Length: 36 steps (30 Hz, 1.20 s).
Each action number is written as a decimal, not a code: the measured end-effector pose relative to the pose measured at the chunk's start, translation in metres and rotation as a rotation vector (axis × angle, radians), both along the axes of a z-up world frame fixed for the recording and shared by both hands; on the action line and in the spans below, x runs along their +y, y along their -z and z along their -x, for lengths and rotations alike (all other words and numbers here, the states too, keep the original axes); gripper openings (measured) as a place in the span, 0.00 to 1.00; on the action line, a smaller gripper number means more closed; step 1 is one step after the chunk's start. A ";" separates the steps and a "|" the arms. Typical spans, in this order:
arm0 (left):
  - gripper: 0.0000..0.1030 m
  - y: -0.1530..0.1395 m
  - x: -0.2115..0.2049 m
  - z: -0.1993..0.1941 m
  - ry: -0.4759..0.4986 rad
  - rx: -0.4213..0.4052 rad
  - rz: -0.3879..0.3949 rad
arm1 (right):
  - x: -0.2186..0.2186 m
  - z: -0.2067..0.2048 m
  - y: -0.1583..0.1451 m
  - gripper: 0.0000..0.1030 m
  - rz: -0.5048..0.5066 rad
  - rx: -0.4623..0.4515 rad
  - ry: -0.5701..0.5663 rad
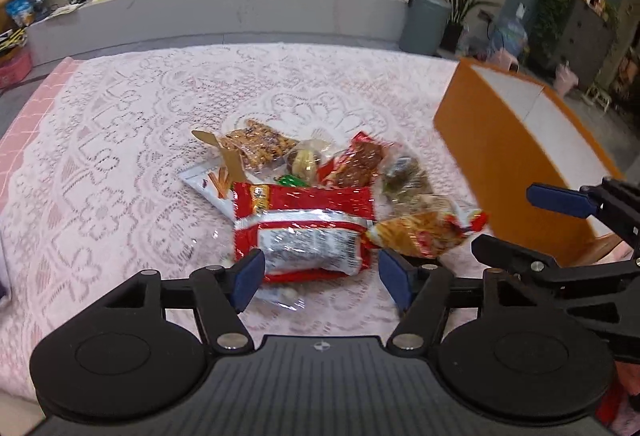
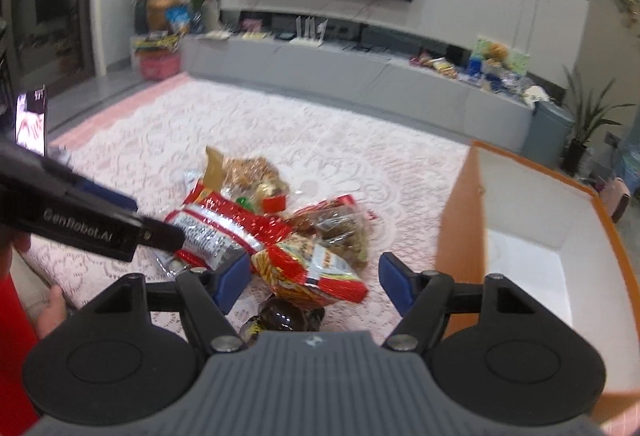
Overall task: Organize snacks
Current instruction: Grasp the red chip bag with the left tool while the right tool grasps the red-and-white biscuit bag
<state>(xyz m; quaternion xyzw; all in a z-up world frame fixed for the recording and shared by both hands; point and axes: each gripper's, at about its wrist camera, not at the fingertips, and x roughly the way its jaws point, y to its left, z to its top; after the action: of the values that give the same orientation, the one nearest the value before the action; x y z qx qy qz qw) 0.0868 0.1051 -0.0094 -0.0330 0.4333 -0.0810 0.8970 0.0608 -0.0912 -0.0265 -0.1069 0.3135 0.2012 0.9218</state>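
Note:
A pile of snack packets lies mid-table on the pink lace cloth (image 1: 120, 140). My left gripper (image 1: 322, 276) is open, and the near end of a red and silver packet (image 1: 308, 236) sits between its blue pads without being squeezed. In the right wrist view the same gripper (image 2: 158, 220) reaches in from the left over that packet (image 2: 224, 232). My right gripper (image 2: 314, 282) is open too, astride a red and yellow packet (image 2: 312, 272). In the left wrist view that gripper (image 1: 500, 216) comes in from the right, level with the packet's end (image 1: 424, 232).
An orange box (image 1: 500, 156) with a white inside (image 2: 528, 268) stands open at the right of the pile. A dark wrapped snack (image 2: 288, 316) lies under my right gripper. A hand (image 2: 52, 308) and a phone (image 2: 32, 120) are at the left. A grey TV cabinet runs behind the table.

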 end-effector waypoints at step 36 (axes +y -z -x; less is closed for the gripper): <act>0.88 0.059 0.037 -0.047 -0.084 0.026 0.224 | 0.012 -0.058 0.052 0.59 -0.071 0.163 0.124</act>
<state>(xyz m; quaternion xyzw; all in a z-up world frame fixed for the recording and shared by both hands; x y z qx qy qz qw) 0.1341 0.1425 -0.0687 -0.1519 0.4313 -0.0909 0.8847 0.1188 -0.0790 -0.0781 -0.0380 0.3860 0.1625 0.9073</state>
